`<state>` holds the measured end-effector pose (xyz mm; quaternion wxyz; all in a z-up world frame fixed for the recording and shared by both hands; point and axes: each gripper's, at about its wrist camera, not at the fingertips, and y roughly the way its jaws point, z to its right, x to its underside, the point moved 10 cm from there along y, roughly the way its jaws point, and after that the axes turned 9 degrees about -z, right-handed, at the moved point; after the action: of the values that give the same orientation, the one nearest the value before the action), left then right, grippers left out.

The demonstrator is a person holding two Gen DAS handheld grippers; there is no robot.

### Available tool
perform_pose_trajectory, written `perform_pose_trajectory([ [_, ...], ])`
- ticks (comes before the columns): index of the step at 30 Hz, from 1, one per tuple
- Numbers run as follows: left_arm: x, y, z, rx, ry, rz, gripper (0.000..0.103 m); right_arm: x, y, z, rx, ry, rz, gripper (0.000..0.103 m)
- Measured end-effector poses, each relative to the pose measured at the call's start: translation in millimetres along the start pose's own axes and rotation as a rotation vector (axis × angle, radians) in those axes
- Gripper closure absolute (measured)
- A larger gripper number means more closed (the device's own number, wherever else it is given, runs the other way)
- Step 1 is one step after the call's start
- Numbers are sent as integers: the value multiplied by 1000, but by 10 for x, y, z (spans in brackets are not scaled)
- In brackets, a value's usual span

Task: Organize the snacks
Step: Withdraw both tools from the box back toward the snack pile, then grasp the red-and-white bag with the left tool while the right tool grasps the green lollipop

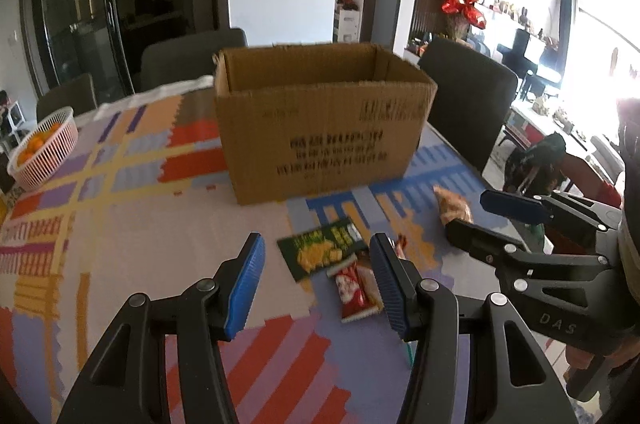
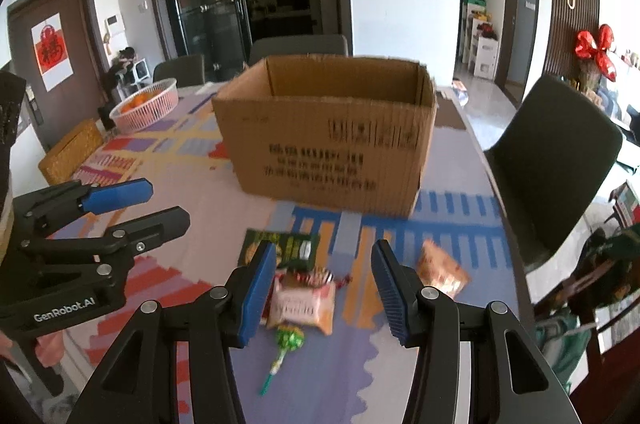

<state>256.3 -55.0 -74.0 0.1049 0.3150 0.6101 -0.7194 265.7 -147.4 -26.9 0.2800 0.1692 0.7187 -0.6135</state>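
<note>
An open cardboard box (image 1: 320,119) stands on the patterned tablecloth; it also shows in the right wrist view (image 2: 332,139). Snacks lie in front of it: a green packet (image 1: 320,252) (image 2: 284,248), a red and white packet (image 1: 354,290), a pink packet (image 2: 304,306), an orange packet (image 1: 454,207) (image 2: 440,272) and a green lollipop (image 2: 286,348). My left gripper (image 1: 318,284) is open and empty above the green packet, and shows in the right wrist view (image 2: 160,203). My right gripper (image 2: 324,288) is open and empty over the pink packet, and shows in the left wrist view (image 1: 476,218).
A pink basket of oranges (image 1: 44,147) (image 2: 146,105) sits at the table's far left. A woven box (image 2: 72,151) lies near it. Dark chairs stand behind the table (image 1: 192,57) and at its right side (image 2: 560,151). The table's right edge runs close to the orange packet.
</note>
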Motion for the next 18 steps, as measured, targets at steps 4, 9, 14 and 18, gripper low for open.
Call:
perform_pose_trajectory([
  [4,132,115,1,27,-11,-22,50,213,109,-55,-12,6,-50,52],
  [9,271,257,11,39,-13,-64,52,434,246,-119,-38,25,-106,52],
  [14,387,399,26,63,-15,-105,56,591,389,-153,-53,36,-150,52],
  [18,461,513,37,83,-22,-137,60,672,489,-171,-63,43,-178,52],
])
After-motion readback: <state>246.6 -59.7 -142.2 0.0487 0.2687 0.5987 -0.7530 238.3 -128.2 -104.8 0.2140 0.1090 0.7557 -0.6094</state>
